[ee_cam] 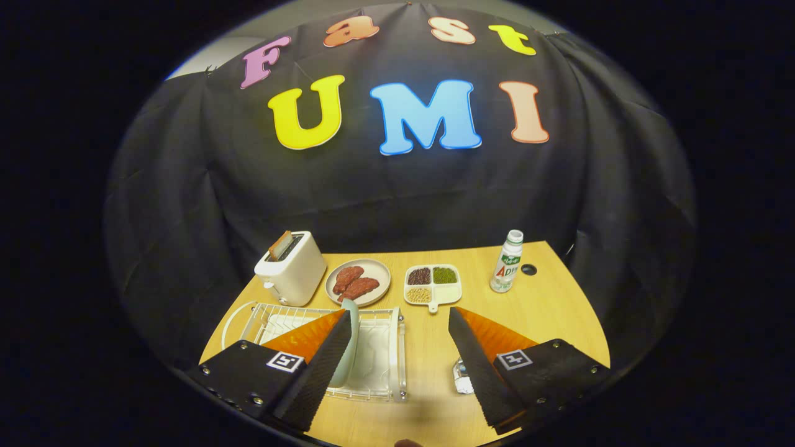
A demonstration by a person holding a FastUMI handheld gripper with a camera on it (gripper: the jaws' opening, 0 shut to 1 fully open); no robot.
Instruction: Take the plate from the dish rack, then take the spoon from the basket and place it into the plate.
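The tongs [397, 347] hang wide open above the near part of a light wooden desk [559, 310], with nothing held between the two fingers. Under and just beyond the left finger sits a white wire dish rack [379, 372], resting on the desk with a white tray inside it. A pale green plate [351, 335] stands upright on its edge in the rack, its rim rising right beside the inner side of the left finger; whether the finger touches it cannot be told. Beside the inner edge of the right finger, low on the desk, a small clear and silvery object [463, 375] peeks out, mostly hidden by that finger, and what it is cannot be made out. Beyond the rack, towards the black cloth wall, a white toaster [292, 270] stands with a slice of toast [281, 244] sticking up from its slot. Next to it lies a round plate with pieces of red meat [357, 282], then a white divided dish with grains and beans [433, 285] in separate compartments. Further to the right stands a small upright bottle [507, 262] with a white cap, and just beside it a dark round hole [528, 269] shows in the desk surface.
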